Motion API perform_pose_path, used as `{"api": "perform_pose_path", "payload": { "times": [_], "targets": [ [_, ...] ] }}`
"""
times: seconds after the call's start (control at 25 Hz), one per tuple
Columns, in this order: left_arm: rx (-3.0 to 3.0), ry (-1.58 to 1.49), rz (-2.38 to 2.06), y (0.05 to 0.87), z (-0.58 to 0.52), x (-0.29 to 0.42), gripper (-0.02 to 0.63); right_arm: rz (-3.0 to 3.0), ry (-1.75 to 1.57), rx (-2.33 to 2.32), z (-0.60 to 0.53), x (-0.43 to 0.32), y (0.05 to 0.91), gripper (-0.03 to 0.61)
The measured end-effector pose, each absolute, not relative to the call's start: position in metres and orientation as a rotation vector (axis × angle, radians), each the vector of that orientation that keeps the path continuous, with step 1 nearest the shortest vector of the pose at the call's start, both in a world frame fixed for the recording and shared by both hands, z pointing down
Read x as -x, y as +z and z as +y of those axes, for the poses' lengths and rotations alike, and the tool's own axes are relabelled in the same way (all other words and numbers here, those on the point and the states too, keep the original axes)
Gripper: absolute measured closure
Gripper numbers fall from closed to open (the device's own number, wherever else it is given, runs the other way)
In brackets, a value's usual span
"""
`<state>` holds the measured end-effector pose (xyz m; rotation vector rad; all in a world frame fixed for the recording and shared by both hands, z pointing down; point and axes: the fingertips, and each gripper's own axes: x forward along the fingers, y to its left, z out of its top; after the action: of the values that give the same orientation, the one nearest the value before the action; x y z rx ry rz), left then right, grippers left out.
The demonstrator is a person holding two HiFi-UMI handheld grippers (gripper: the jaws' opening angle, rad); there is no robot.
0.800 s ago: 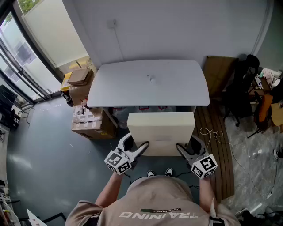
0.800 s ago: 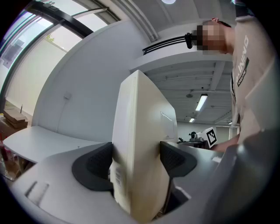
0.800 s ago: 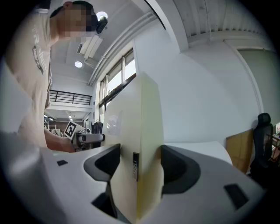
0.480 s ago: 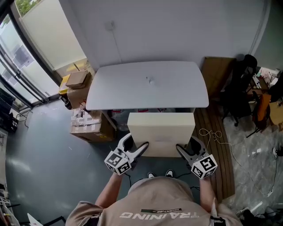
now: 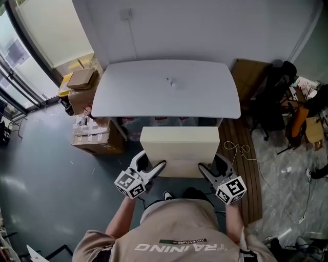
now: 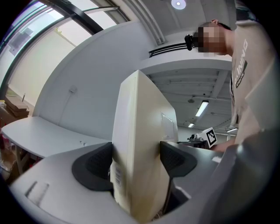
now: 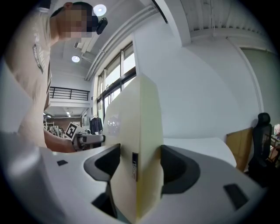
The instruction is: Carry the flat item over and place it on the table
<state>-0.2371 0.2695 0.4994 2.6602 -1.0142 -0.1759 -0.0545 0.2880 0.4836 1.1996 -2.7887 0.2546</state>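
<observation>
Daylight came from the windows (image 5: 14,52) at ten o'clock, glazing the floor (image 5: 36,169). Gripper views bent round, dark at the corners; a ceiling lamp (image 6: 178,4) glared at twelve, the box (image 6: 140,144) blurred up close.

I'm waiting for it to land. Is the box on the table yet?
Not yet. The flat cream box is held short of the white table by the left hand-held gripper and right hand-held gripper.

"TRAINING" on the person's shirt (image 5: 180,233)
</observation>
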Motion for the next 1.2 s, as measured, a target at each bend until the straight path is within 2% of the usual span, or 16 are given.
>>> {"api": "perform_pose_path", "payload": {
  "times": [0.4, 1.2],
  "targets": [
    [-2.649, -0.143, -0.986, 0.505, 0.228, 0.229, 0.291, -2.773, 0.322, -1.233, 0.251, 0.046, 0.493, 0.302],
    [-2.676, -0.017, -1.089, 0.497, 0.084, 0.117, 0.288, -2.869, 0.352, -1.140, 0.096, -0.066, 0.502, 0.302]
  ]
}}
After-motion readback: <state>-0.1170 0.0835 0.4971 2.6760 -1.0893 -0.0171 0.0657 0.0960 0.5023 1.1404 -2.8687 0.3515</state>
